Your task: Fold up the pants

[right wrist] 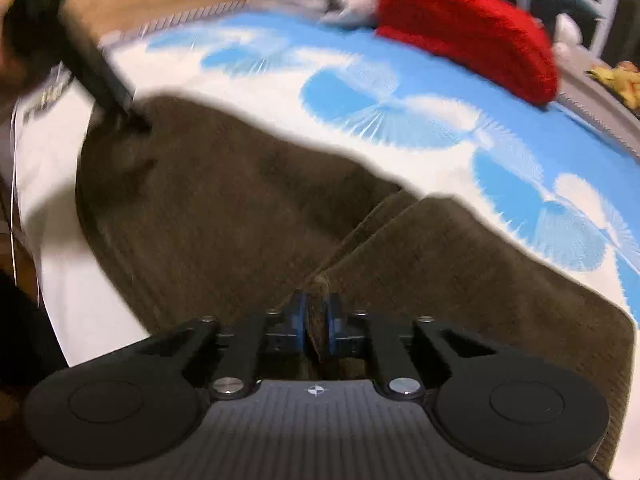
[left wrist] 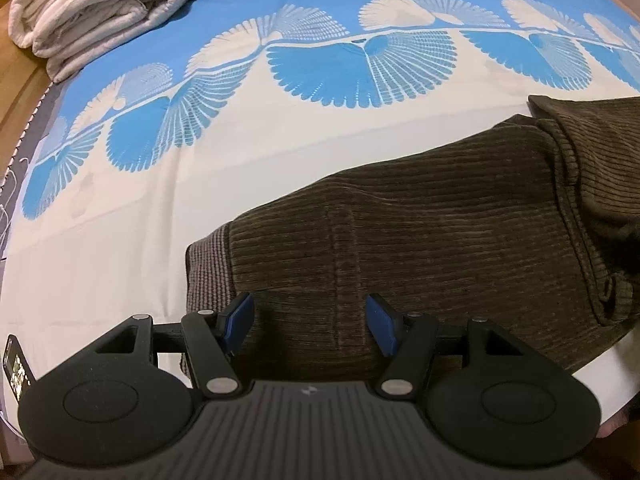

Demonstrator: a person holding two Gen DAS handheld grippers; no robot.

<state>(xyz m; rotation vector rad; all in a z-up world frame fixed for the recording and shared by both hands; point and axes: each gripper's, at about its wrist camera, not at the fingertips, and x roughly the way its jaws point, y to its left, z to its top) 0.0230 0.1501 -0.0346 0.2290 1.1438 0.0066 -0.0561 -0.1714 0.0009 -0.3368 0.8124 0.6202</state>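
Dark olive corduroy pants lie on a bed with a blue and white sheet. Their grey ribbed waistband is at the left. My left gripper is open, its jaws wide apart just above the pants near the waistband. In the right wrist view the pants show blurred. My right gripper is shut on a fold of the pants fabric. The left gripper shows there as a dark blurred shape at the pants' far left end.
A folded pale quilt lies at the back left of the bed. A red knitted item lies at the far side. The wooden bed frame runs along the left edge.
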